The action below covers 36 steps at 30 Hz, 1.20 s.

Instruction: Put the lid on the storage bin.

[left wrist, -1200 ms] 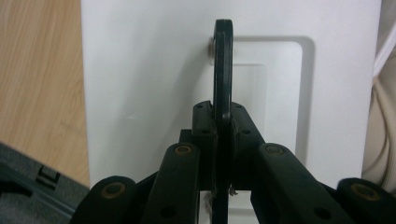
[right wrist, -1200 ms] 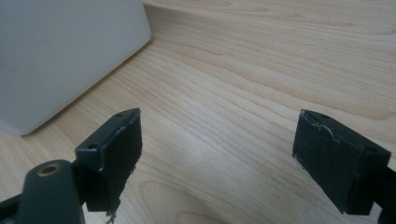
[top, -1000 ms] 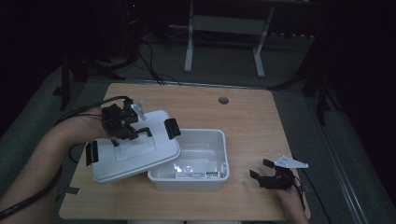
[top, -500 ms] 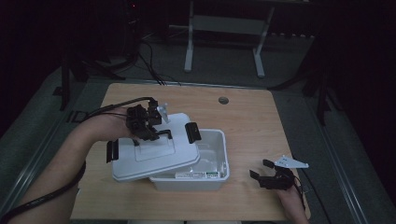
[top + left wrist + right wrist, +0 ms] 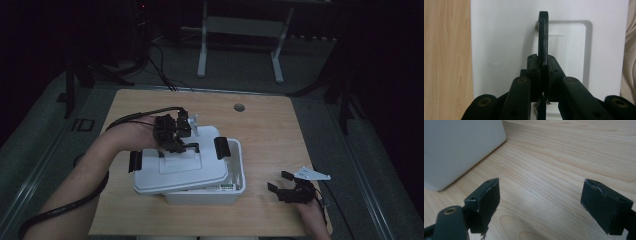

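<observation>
A white lid (image 5: pixel 185 172) with a black latch at each end hangs over the white box (image 5: pixel 239 176) and covers most of it, leaving the right end showing. My left gripper (image 5: pixel 177 145) is shut on the lid's black handle (image 5: pixel 543 32); in the left gripper view the jaws pinch the thin handle edge-on above the lid top (image 5: pixel 504 50). My right gripper (image 5: pixel 280 182) rests on the table to the right of the box, open with nothing between its fingers. In the right gripper view the box wall (image 5: pixel 456 150) stands at upper left of the gripper (image 5: pixel 540 202).
The wooden table (image 5: pixel 280 130) has a round cable hole (image 5: pixel 239 107) near its far edge. A black cable (image 5: pixel 135 117) trails from the left gripper off the table's left side. White stand legs (image 5: pixel 202 55) rise on the floor beyond the table.
My left gripper has carried the lid to the right, from beside the box to over it. The right gripper has stayed in place.
</observation>
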### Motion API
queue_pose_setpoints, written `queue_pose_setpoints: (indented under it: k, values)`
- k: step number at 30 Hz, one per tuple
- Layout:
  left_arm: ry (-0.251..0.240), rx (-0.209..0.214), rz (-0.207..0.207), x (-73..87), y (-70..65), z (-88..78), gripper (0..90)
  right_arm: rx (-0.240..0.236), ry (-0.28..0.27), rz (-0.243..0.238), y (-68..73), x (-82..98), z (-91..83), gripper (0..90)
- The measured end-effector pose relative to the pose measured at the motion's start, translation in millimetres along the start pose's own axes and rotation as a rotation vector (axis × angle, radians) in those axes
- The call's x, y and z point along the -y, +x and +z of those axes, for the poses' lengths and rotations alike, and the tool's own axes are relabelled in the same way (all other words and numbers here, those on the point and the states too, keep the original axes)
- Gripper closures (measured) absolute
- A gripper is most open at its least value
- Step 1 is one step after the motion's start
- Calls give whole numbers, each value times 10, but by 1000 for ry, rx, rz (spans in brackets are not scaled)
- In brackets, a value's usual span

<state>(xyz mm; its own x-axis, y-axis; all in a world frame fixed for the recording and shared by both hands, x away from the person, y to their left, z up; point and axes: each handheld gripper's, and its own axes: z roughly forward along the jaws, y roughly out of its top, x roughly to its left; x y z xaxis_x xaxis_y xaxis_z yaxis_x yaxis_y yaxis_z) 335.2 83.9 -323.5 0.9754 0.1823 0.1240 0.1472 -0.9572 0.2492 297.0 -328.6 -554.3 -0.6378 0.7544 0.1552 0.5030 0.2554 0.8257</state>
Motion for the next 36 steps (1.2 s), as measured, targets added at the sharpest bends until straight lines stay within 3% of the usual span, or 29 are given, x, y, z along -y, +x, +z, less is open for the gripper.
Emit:
queue_pose_setpoints:
  k: [13, 20, 36]
  values:
    - [-2, 24, 56, -283, -68, 107, 833, -4, 3, -7, 4, -1, 5, 156]
    - [8, 19, 108, -450, -116, 204, 832, -10, 3, -5, 7, -1, 2, 156]
    - [16, 31, 110, -525, -91, 389, 832, -20, 3, -4, 6, -1, 7, 156]
